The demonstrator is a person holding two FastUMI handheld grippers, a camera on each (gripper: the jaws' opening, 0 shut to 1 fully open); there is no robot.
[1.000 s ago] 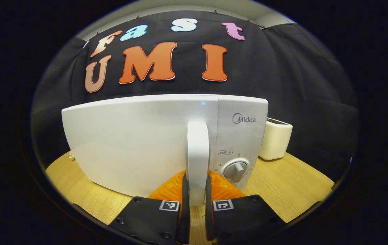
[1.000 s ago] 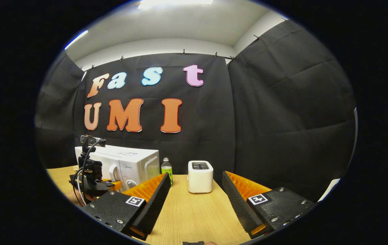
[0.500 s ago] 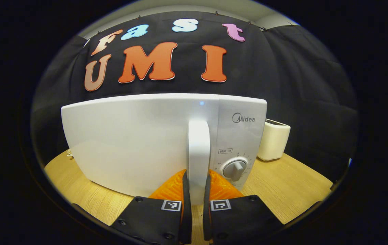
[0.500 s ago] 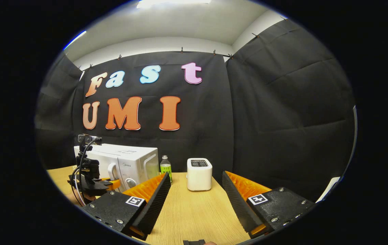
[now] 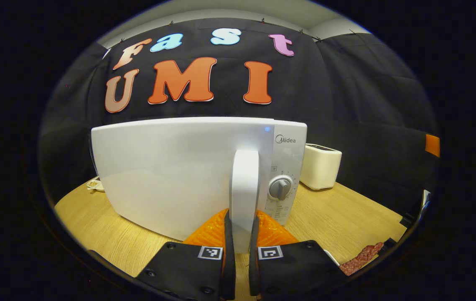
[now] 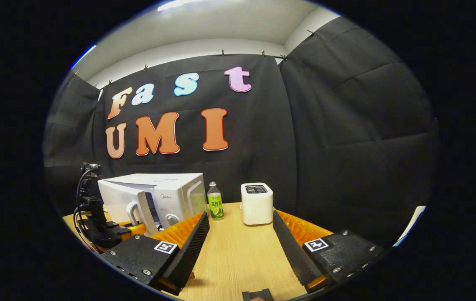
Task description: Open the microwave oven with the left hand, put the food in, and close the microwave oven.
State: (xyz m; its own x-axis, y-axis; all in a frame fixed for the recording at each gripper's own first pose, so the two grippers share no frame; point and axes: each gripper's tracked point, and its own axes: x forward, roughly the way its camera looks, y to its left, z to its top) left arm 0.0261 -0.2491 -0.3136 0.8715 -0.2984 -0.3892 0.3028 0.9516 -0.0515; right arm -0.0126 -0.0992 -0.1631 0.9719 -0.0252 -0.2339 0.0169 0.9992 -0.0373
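Food [image 5: 361,259] (reddish) edge-cropped, indistinct

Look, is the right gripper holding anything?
No, in the right gripper view the right gripper has its fingers spread wide with only bare wooden table between them.

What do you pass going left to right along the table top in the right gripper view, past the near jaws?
Left gripper → microwave oven, its door swung ajar → green bottle → white toaster.
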